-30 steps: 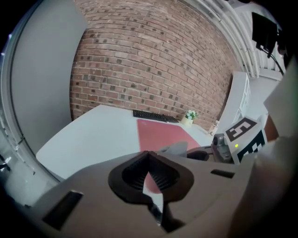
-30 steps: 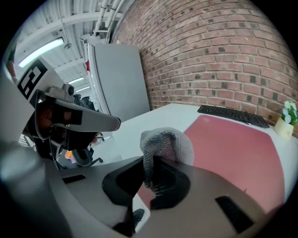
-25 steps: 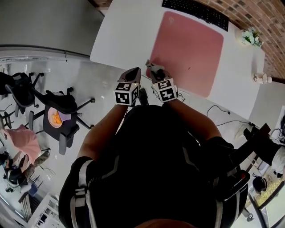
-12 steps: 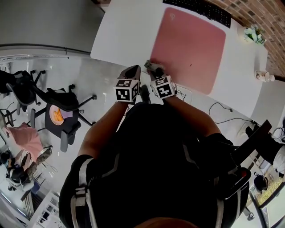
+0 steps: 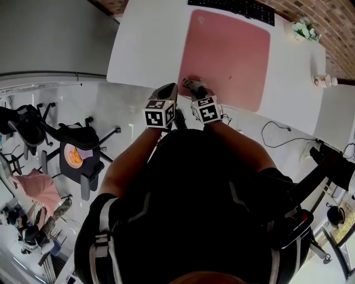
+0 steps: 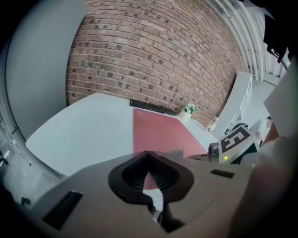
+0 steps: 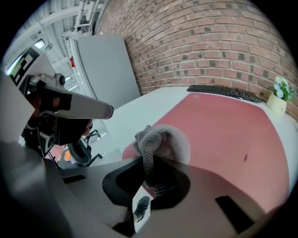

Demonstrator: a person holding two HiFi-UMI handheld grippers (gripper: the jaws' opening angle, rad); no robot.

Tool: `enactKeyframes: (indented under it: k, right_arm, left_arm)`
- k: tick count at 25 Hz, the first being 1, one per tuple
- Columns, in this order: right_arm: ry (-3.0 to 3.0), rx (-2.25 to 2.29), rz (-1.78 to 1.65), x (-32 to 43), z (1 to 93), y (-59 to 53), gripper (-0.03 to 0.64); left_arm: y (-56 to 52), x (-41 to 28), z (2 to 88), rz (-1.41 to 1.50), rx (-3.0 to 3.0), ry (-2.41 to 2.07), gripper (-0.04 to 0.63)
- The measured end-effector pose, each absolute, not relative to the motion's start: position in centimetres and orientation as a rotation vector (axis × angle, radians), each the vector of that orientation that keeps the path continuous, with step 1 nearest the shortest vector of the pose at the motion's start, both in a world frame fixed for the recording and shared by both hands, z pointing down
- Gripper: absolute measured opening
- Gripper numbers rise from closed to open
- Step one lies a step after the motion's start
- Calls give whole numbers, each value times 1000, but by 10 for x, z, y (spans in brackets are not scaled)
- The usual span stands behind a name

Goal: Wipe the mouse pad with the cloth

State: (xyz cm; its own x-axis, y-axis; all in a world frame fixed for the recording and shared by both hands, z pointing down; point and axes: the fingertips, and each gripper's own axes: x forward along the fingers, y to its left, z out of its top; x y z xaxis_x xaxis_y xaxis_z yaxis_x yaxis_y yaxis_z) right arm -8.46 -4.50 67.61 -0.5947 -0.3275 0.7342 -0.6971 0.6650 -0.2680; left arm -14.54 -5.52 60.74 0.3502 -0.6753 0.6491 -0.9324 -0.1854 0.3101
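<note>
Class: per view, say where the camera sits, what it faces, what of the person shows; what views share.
Head view: on the head, down at table, mouse pad; torso, arms, left gripper, right gripper.
Left gripper view: on left gripper, toward brick wall; its shut fingers.
Right gripper view: on right gripper, over mouse pad; fingers shut on cloth.
Shared: mouse pad, keyboard.

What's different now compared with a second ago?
The right claw, shut on the grey cloth, has edged forward onto the near left corner of the pink mouse pad; the head view itself shifted a little too. The left claw stays shut and empty beside it. The keyboard and pad have not moved.
</note>
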Motion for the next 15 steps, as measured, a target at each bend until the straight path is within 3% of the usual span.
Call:
enactKeyframes:
  k: [15]
  right_arm:
    - [-2097,1115,822,23,684,-62,31]
  left_arm:
    - [-81,-65,604,555,2125,-1185,0]
